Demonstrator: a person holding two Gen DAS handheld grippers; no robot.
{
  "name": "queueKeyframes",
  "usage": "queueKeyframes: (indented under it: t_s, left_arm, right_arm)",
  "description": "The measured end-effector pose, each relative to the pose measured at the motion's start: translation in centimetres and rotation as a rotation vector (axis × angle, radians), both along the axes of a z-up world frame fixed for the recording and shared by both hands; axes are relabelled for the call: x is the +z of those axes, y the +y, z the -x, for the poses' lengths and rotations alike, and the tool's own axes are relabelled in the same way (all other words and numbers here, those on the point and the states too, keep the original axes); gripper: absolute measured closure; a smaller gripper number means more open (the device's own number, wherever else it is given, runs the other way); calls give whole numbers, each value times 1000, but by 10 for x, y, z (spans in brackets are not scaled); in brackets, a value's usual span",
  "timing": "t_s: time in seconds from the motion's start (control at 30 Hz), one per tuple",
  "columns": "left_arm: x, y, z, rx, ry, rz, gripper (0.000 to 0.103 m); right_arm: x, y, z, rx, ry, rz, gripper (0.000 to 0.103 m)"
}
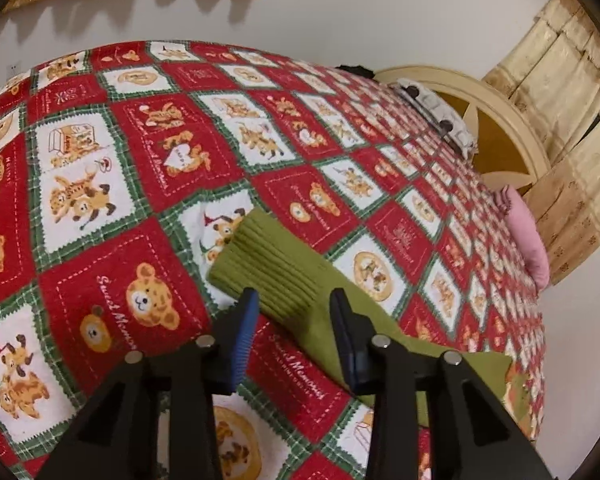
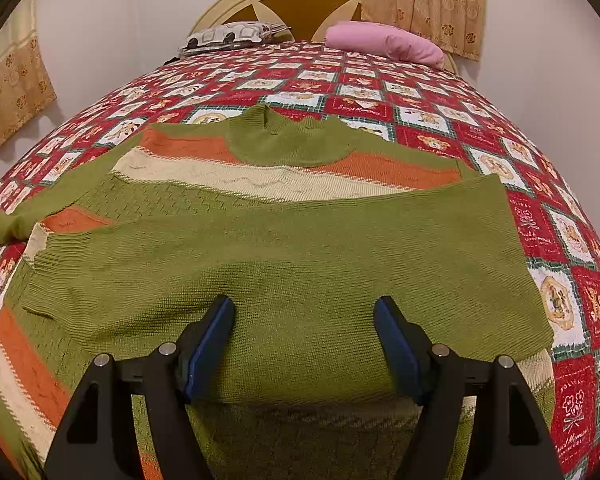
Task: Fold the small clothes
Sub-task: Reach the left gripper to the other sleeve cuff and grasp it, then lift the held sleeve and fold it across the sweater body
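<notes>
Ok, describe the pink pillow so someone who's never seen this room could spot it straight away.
Start at the bed with the red teddy-bear quilt and look to its far end, under the cream headboard. Two pillows lie there; the pink pillow is the plain one nearer the gold curtain, while its neighbour is grey and white patterned.

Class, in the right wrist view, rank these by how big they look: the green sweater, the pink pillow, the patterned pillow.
1. green sweater, though nearness inflates it.
2 and 3. pink pillow and patterned pillow: too alike to rank.

The left gripper (image 1: 294, 304) hangs with fingers (image 1: 246, 320) spread over a green ribbed sleeve (image 1: 276, 264) lying on the bed (image 1: 112, 184) quilt.
</notes>
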State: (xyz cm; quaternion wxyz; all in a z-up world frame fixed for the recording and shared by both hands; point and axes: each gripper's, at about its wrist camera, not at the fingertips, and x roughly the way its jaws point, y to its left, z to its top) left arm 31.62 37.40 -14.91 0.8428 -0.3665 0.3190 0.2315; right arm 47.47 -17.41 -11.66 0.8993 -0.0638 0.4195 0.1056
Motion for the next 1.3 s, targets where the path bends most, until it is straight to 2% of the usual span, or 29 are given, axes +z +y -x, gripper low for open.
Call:
queueKeyframes:
  t_s: [0.17, 0.3, 0.43, 0.47, 0.5, 0.57, 0.73, 0.93, 1.3]
  left_arm:
    - [-17, 3, 1, 38, 53, 75, 63]
    - [-16, -1, 0, 36, 59, 60, 57]
    - [-16, 6, -18, 35, 59, 7, 58]
    - [-17, 10, -23, 35, 62, -15, 71]
    - [-18, 12, -23, 38, 62, -21, 93]
    - [-20, 18, -21, 34, 39, 9, 94]
    - [10, 10, 4, 17, -50, -53, 95]
    - [49, 8, 32, 26, -198, 19, 96]
    - [100, -38, 13, -69, -299, -49, 96]
  right_arm:
    - [1, -1, 0, -3, -2, -2, 30]
    - [1, 0, 0, -3, -2, -1, 30]
    - [1, 0, 0, -4, -3, 0, 30]
    - [1, -1, 0, -4, -4, 0, 30]
    - [1, 0, 0, -4, -3, 0, 30]
    - [1, 0, 0, -5, -3, -2, 30]
    - [1, -1, 0, -4, -4, 1, 30]
    - [0, 0, 0, -6, -5, 1, 30]
    - [4, -2, -1, -9, -6, -7, 30]
